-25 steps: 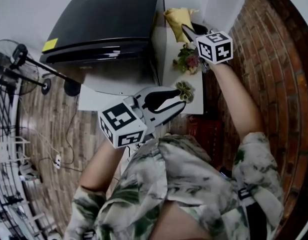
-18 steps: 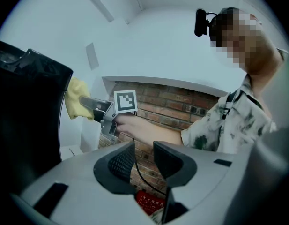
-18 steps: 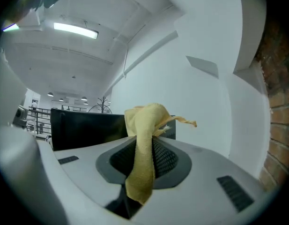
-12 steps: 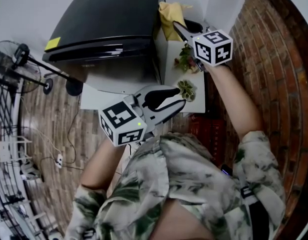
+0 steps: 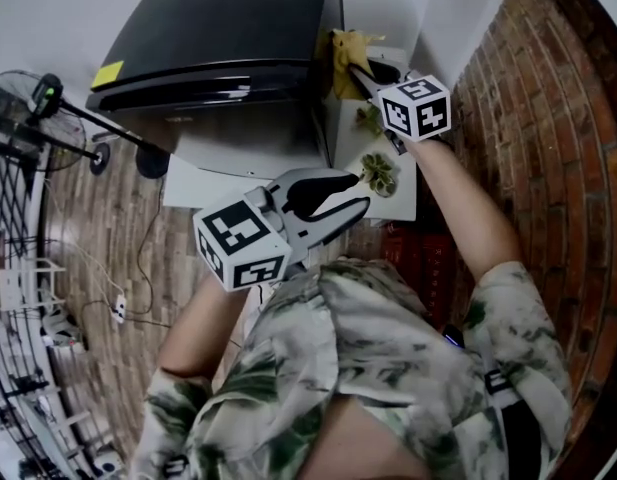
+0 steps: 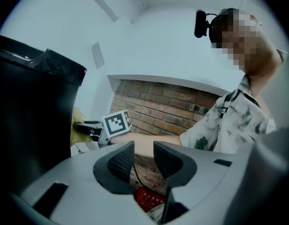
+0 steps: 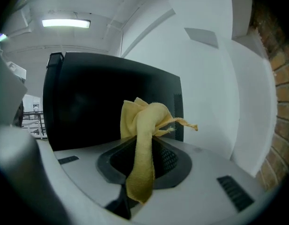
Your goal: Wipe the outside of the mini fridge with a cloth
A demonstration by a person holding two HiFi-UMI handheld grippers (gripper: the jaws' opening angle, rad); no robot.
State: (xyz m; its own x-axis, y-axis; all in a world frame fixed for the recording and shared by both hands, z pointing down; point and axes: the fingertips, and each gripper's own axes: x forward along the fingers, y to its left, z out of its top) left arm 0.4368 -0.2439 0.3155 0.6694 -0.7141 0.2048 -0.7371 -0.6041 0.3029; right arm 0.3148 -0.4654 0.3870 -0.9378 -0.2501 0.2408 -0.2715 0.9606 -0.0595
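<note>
The black mini fridge (image 5: 218,28) is seen standing on a low white base against a white wall, with a yellow sticker at its top front corner. The right gripper (image 5: 352,66) is held out at the fridge's right side, near the top. In the right gripper view its jaws are seen closed on a yellow cloth (image 7: 145,121): a bunched part of the cloth rises above the jaws, and a strip hangs down in front of them. From that view the dark side wall of the fridge (image 7: 88,97) is seen directly behind the cloth. In the head view the cloth (image 5: 345,53) is seen right at the fridge's right edge; whether it is pressed against the wall cannot be told. The left gripper (image 5: 362,192) is held lower and nearer the person's body, well apart from the fridge, pointing to the right. Its jaws (image 6: 143,149) are seen parted by a narrow gap, with nothing gripped between them. A white side table (image 5: 408,203) is set between the fridge and a brick wall (image 5: 528,98), and a small green plant (image 5: 378,173) is set on it.
</note>
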